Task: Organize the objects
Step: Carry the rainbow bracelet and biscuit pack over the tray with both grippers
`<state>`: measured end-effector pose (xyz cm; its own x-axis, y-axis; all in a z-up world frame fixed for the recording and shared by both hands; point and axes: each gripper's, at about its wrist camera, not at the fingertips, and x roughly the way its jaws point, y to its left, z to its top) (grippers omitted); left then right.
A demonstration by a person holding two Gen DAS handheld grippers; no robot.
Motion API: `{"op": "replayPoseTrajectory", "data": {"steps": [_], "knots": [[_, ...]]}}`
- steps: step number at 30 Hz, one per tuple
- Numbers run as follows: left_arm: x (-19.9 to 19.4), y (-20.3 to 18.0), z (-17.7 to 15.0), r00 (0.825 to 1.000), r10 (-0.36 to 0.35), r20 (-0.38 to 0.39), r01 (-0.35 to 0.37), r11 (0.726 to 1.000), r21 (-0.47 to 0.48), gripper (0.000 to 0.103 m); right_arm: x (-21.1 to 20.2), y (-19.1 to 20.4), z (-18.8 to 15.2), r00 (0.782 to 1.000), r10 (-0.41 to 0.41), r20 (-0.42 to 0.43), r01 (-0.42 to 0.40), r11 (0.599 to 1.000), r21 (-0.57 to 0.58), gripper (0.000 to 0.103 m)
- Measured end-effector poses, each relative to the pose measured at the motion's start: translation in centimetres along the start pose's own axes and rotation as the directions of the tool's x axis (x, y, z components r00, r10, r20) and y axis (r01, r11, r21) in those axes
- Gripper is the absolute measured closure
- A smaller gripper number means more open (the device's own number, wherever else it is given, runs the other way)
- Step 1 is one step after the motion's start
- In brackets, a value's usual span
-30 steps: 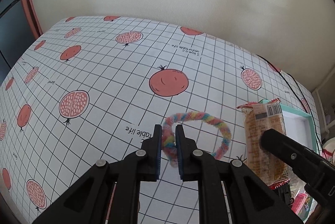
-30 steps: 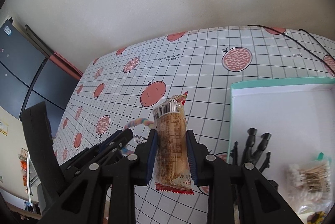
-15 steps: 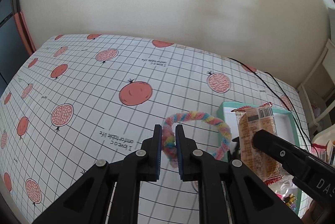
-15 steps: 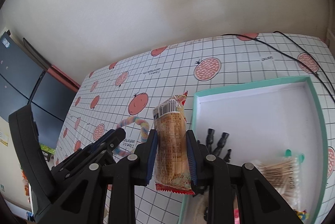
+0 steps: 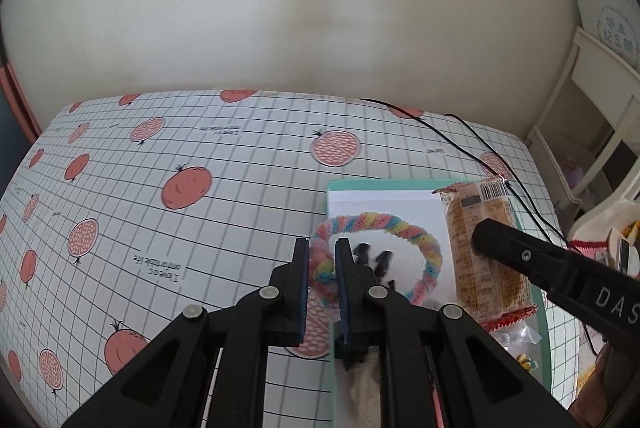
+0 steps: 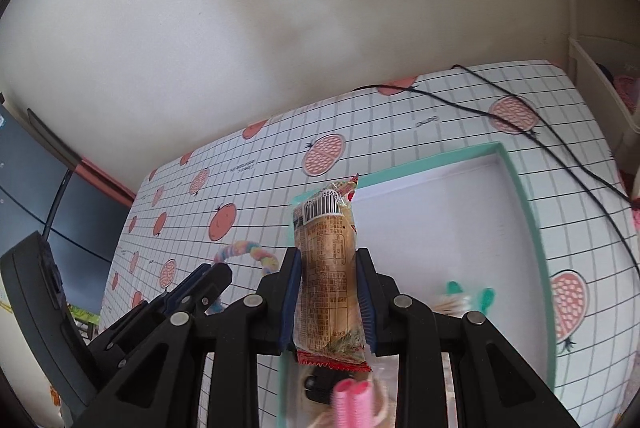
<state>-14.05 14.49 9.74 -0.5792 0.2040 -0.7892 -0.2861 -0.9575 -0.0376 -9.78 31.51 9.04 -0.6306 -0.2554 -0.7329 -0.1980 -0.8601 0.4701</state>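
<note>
My left gripper (image 5: 321,256) is shut on a fuzzy rainbow ring (image 5: 416,232), holding it in the air over the left edge of a teal-rimmed white box (image 5: 384,185). My right gripper (image 6: 328,264) is shut on a brown wrapped snack bar (image 6: 326,252) with a barcode at its top, above the same box (image 6: 520,187). In the left wrist view the snack bar (image 5: 480,228) hangs over the right part of the box with a black finger (image 5: 504,244) of the right gripper across it. The ring (image 6: 244,250) shows to the left in the right wrist view.
The box holds black clips (image 5: 374,256), a bundle of cotton swabs (image 6: 460,302) and a pink item (image 6: 352,402). A black cable (image 6: 520,123) crosses the pomegranate-print tablecloth (image 5: 160,187) behind the box. A white shelf unit (image 5: 592,107) stands at the right.
Both grippers have moved right with their loads: the ring and the snack bar were over the bare tablecloth and are now over the box. Both views have swung toward the box.
</note>
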Motion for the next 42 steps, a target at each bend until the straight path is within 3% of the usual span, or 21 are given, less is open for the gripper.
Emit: {"op": "replayPoseTrajectory", "data": {"steps": [8,18,26,42], "knots": [[0.1,-3.2,-0.7,1.000,-0.025,-0.013,0.025,0.998,0.061,0.090,-1.7,-3.3,0.2,0.999,-0.032,0.029,0.030,0.997,0.066,0.074],[1.4,-4.1,-1.6,0.999,-0.019,-0.043,0.022,0.997,0.072,0.090,-2.0,-6.1,0.0,0.996,-0.083,0.041,0.077,0.989,0.125,0.074],[2.4,-4.1,-2.0,0.997,-0.013,-0.072,0.019,0.997,0.074,0.090,-1.2,-7.2,-0.3,0.988,-0.152,0.015,0.149,0.980,0.136,0.074],[3.7,-3.8,-2.5,0.992,-0.028,-0.126,0.036,0.998,0.057,0.090,0.0,-7.5,-0.6,0.980,-0.199,-0.031,0.201,0.971,0.127,0.073]]}}
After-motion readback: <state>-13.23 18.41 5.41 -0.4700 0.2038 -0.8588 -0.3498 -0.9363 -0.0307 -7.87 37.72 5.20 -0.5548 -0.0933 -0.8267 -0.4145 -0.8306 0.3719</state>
